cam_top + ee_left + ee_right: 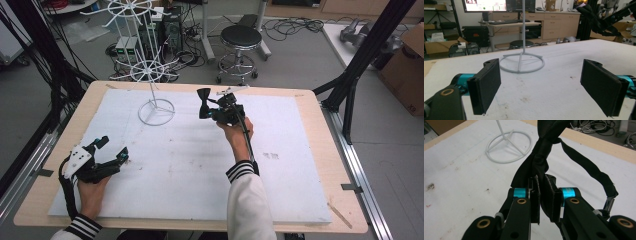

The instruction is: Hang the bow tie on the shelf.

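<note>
Right claw (543,202) is clamped narrow on a black bow tie (541,157), pads pinching the fabric just below its knot; the strap (586,167) loops off to the side and ends in a small metal clasp (608,203). In the high view the bow tie (204,102) is held up above the white worktop (200,165), right of the white wire display stand (150,70), whose ring base (509,146) sits near and a little ahead. Left claw (541,85) rests low at the worktop's near left, jaws wide apart, gripping nothing.

Likely step: carry the tie to the stand and hang it on a spoke. Doing it well means keeping the pinch firm near the knot, letting the strap dangle free so the loop can drop over a spoke tip, and approaching without knocking the thin pole.

Hard to tell: the stand's upper spokes blur into background clutter in the high view, its top is cut off in both gripper views, and the clasp is half behind the right jaw, so open or closed is unclear.
</note>
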`<act>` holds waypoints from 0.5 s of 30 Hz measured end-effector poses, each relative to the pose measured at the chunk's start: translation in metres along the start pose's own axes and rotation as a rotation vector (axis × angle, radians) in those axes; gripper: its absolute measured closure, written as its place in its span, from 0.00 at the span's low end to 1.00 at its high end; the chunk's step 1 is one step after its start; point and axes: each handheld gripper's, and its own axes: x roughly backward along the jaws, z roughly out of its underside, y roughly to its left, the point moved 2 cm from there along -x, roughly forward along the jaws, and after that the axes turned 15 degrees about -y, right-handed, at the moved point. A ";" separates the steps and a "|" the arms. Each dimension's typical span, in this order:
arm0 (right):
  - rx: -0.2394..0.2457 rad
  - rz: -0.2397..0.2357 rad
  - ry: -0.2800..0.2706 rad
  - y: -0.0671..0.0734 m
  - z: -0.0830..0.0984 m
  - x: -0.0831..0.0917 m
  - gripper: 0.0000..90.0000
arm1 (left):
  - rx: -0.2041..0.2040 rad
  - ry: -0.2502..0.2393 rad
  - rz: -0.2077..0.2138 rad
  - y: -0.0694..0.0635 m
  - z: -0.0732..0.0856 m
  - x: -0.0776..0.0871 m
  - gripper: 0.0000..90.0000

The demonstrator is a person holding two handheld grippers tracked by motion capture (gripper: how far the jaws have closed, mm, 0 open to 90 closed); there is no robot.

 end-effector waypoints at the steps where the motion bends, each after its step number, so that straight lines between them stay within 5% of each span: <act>1: 0.013 -0.002 -0.029 0.003 -0.008 0.001 0.92 | 0.001 0.000 0.000 0.000 0.000 0.000 0.19; 15: 0.047 -0.021 -0.111 0.023 -0.046 0.001 0.92 | 0.001 -0.002 0.000 0.000 0.000 0.000 0.19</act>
